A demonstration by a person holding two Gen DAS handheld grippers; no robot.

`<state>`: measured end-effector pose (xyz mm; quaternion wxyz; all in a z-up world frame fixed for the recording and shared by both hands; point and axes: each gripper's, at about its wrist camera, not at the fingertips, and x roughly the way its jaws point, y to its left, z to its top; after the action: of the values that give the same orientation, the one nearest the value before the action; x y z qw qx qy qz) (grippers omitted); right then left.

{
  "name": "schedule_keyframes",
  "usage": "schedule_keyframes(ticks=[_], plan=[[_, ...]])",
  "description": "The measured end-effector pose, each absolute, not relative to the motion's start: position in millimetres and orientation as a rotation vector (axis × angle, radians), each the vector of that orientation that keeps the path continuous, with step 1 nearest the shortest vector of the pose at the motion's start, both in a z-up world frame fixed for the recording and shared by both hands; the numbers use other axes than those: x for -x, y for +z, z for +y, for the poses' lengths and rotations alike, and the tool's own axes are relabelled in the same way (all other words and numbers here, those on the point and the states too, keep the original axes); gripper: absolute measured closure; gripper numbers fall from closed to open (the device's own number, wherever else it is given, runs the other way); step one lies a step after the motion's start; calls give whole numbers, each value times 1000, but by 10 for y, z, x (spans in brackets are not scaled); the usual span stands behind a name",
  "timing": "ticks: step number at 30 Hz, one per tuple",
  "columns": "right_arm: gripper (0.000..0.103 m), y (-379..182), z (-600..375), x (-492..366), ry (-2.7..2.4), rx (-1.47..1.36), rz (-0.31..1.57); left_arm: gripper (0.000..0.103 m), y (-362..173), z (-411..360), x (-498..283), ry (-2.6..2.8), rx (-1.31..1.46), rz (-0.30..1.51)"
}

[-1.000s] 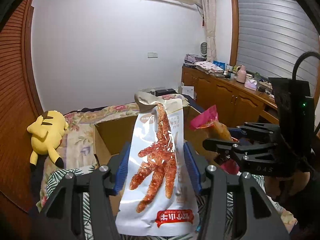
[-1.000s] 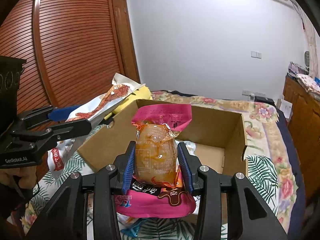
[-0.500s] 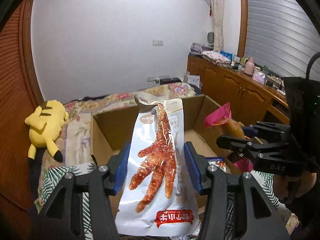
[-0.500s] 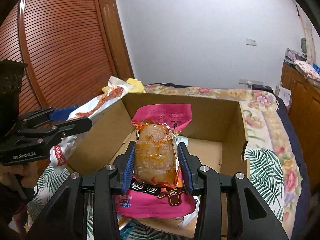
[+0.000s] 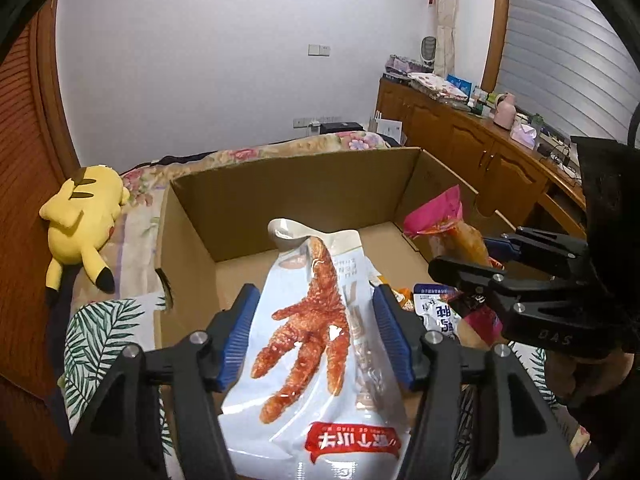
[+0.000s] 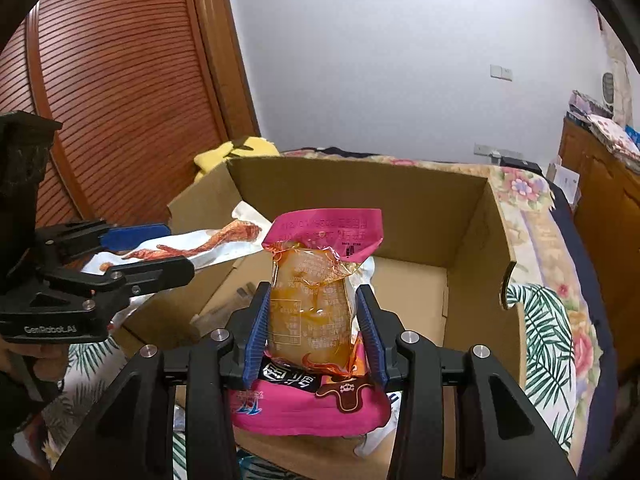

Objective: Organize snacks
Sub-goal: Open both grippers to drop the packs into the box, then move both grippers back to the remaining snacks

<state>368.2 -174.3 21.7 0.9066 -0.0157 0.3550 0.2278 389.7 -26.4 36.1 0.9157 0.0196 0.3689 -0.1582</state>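
My left gripper [image 5: 316,292] holds a white pack printed with a red chicken foot [image 5: 316,340] over the near left part of the open cardboard box [image 5: 296,168]. Its jaws are opening, and the blue pads still touch the pack's sides. From the right wrist view, that pack [image 6: 224,240] sticks out of the left gripper [image 6: 168,252] across the box's left wall [image 6: 200,200]. My right gripper [image 6: 313,292] is shut on a clear orange pack with pink ends [image 6: 312,304], upright above the box floor. In the left wrist view, the right gripper [image 5: 464,254] and its pack [image 5: 452,236] are at the box's right side.
A blue and white snack pack [image 5: 436,312] lies in the box with other packs. A yellow plush toy [image 5: 80,216] lies on the floral bedspread [image 6: 560,280] left of the box. A slatted wooden wardrobe [image 6: 120,100] stands at the left and a wooden cabinet [image 5: 480,148] at the right.
Both grippers have sunk and moved forward over the box, which now looks larger and closer. The left jaws stand slightly wider around the chicken-foot pack. The right grip is unchanged.
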Motion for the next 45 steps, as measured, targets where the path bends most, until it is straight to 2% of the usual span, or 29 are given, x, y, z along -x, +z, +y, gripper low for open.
schedule_keyframes(ticks=[7,20,25,35,45], plan=[[59,135,-1732,-3734,460,32,763,41,304,-291,-3924,-318,-48,781],[44,-12,-1722,-3706,435,41,806,32,295,-210,-3775,-233,-68,785],[46,77,-1789,-3602,440,21,771,29,303,-146,-3637,-213,-64,786],[46,373,-1852,-3154,437,29,684,29,408,-169,-3222,-214,-89,763],[46,363,-1888,-2527,446,52,641,29,348,-11,-2716,-259,-31,747]])
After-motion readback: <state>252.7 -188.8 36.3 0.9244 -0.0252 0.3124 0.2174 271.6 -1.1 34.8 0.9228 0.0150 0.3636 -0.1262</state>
